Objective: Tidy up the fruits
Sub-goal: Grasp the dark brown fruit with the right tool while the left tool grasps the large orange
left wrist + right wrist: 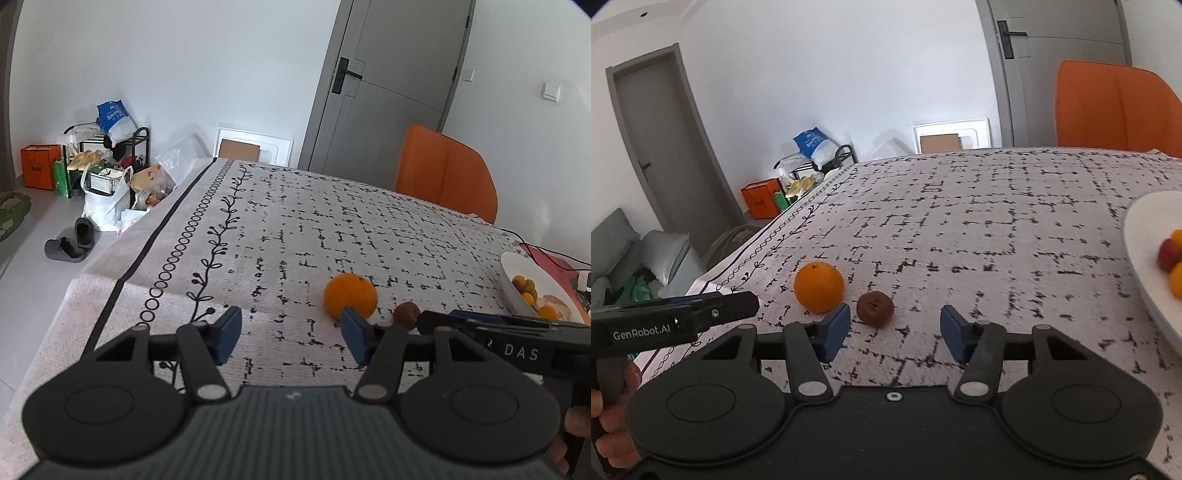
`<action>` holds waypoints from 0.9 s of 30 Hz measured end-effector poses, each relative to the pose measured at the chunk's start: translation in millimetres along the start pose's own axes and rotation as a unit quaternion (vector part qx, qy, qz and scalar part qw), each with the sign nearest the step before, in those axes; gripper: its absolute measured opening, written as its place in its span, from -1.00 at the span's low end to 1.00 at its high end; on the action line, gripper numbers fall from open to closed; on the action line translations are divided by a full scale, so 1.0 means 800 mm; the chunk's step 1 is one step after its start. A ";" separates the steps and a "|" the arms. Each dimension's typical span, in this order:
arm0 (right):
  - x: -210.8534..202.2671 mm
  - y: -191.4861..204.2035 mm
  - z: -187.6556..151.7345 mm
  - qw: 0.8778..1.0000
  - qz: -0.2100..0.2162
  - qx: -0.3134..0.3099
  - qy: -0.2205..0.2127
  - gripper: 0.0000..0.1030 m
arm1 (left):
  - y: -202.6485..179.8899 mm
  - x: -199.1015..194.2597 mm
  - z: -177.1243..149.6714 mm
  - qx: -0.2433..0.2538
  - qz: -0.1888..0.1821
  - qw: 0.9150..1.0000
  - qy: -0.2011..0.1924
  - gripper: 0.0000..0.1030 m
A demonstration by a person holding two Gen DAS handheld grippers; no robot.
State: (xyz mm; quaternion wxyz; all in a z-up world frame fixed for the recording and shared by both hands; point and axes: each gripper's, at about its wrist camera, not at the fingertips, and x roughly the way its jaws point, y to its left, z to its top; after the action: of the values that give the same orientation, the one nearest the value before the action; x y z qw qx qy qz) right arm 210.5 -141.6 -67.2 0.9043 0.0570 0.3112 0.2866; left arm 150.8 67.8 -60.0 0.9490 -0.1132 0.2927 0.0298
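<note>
An orange [350, 297] [819, 286] lies on the patterned tablecloth, with a small wrinkled brown fruit [406, 314] [875, 308] just to its right. My left gripper [291, 338] is open over bare cloth; its right blue pad [352, 338] overlaps the orange's near edge in the picture. My right gripper [894, 334] is open, and the brown fruit sits just beyond the gap near its left pad [836, 328]. A white bowl [517, 295] [1145, 258] at the right holds several small fruits.
An orange chair [445, 171] [1115, 110] stands behind the table's far edge. The table's left edge [122, 280] drops to a floor with slippers, bags and a shoe rack [107, 162]. A red item and cables [554, 260] lie past the bowl.
</note>
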 end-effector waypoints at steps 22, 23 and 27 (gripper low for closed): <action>0.011 0.006 0.008 1.000 -0.014 -0.024 -0.004 -0.55 | -0.012 0.014 0.013 0.005 -0.017 1.000 -0.003 0.10; 0.008 0.004 0.008 1.000 -0.015 -0.022 -0.005 -0.55 | -0.014 0.015 0.014 0.006 -0.018 1.000 -0.003 0.10; -0.005 -0.005 0.007 1.000 -0.022 -0.015 -0.013 -0.55 | -0.024 0.019 0.014 0.012 -0.025 1.000 -0.001 0.10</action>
State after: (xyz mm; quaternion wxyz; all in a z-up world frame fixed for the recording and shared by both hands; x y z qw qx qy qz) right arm 213.2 -146.7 -61.6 0.9150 0.0407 0.2964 0.2708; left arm 172.1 51.5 -55.8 0.9512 -0.1086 0.2889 0.0026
